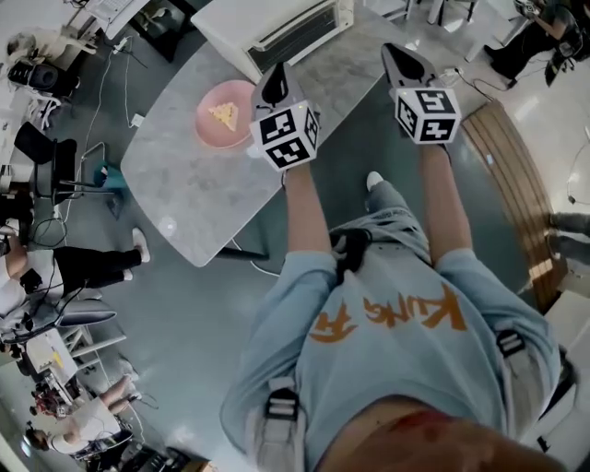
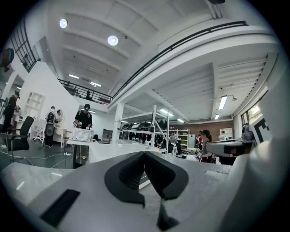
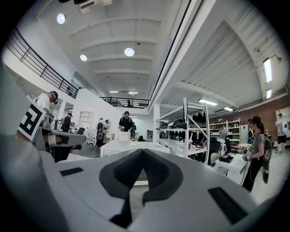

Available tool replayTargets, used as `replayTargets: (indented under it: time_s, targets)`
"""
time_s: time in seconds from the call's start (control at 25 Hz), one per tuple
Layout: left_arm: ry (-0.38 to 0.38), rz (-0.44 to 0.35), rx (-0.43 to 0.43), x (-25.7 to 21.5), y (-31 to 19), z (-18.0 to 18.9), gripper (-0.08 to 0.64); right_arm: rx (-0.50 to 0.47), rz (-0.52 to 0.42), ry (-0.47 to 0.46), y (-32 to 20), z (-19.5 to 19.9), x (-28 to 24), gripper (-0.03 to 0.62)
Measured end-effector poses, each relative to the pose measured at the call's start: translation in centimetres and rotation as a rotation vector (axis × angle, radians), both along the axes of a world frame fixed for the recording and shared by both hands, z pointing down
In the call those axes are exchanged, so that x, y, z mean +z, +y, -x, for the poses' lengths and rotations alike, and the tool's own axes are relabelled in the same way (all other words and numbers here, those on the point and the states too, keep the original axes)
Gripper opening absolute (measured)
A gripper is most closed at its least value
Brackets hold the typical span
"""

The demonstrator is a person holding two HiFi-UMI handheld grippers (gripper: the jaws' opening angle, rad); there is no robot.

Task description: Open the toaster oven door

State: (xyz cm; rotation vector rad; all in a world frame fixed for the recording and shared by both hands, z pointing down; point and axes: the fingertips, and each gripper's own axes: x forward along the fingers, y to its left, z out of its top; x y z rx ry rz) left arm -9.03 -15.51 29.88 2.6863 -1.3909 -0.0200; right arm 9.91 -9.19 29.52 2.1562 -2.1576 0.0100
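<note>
Workshop hall with white shelving racks and people at benches lies all around. Grey marbled counter point(image 1: 175, 184) stands slantwise below the person, whose light blue shirt point(image 1: 396, 277) bears orange lettering; "KUNG" can be read, the rest less surely. White toaster oven point(image 1: 277, 26) sits at the counter's far end, its door looking shut. Left tool point(image 2: 144, 155) and right tool point(image 3: 143, 152) both point toward it, near its front, each with jaws pressed together and nothing between them; each carries a cube with black-and-white square markers. Pink plate point(image 1: 210, 131) lies on the counter just left of the left tool, holding a yellowish piece of food point(image 1: 223, 114).
</note>
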Motion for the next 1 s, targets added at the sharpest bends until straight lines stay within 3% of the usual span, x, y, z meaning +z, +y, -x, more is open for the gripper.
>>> replayTargets:
  time_s: [0.2, 0.44, 0.64, 0.84, 1.0]
  targets:
    - [-0.018, 0.030, -0.100, 0.8, -5.4, -5.6, 0.002, -0.095, 0.030, -0.024, -7.5, -6.0, 0.6, -0.002]
    - [-0.097, 0.056, -0.157, 3.9, -9.2, -7.2, 0.002, -0.199, 0.065, -0.076, -14.9, -6.9, 3.5, -0.002]
    - [-0.147, 0.067, -0.223, 4.6, -10.8, -6.2, 0.002, -0.295, 0.075, -0.121, -18.2, -6.0, 4.9, -0.002]
    - [-0.197, 0.094, -0.272, 5.8, -11.9, -4.3, 0.002, -0.425, 0.057, -0.073, -19.5, -3.0, 4.8, 0.000]
    - [-0.232, 0.101, -0.292, 6.2, -12.5, -3.9, 0.003, -0.434, 0.059, -0.084, -20.9, -3.6, 4.8, 0.000]
